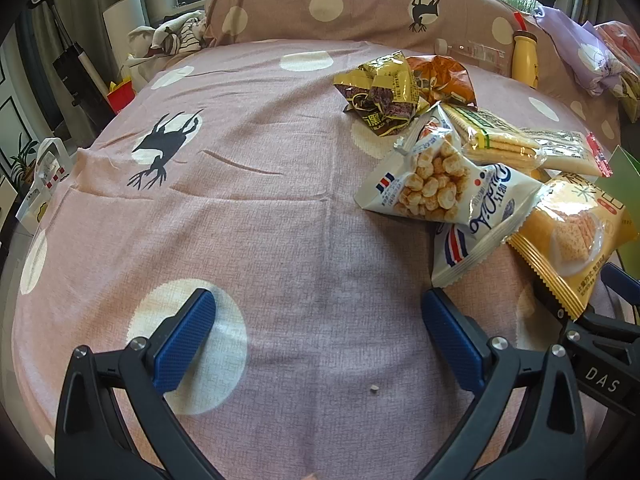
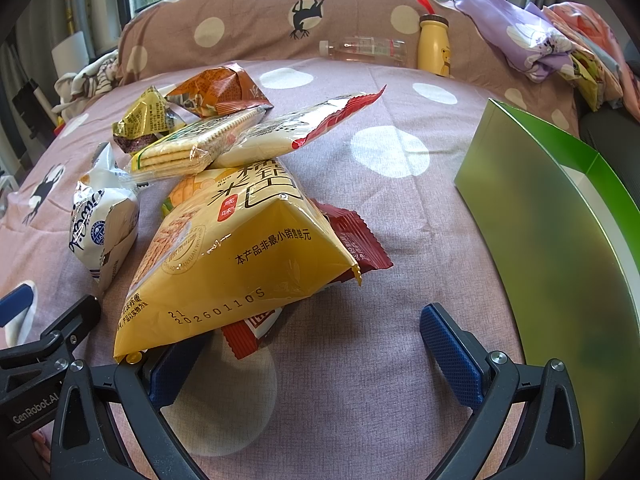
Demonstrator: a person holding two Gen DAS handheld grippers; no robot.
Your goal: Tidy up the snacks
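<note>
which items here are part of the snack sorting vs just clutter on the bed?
Job:
yellow rice-cracker bag
white puff-snack bag
biscuit pack
red-edged clear pack
dark red packet
gold packet
orange packet
green box, probably the destination

Clutter:
yellow bear bottle
clear bottle
pillow
purple bundled cloth

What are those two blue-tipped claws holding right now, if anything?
Nothing. The left gripper is open over bare bedsheet. The right gripper is open too; the yellow snack bag lies over one finger, unclamped.
</note>
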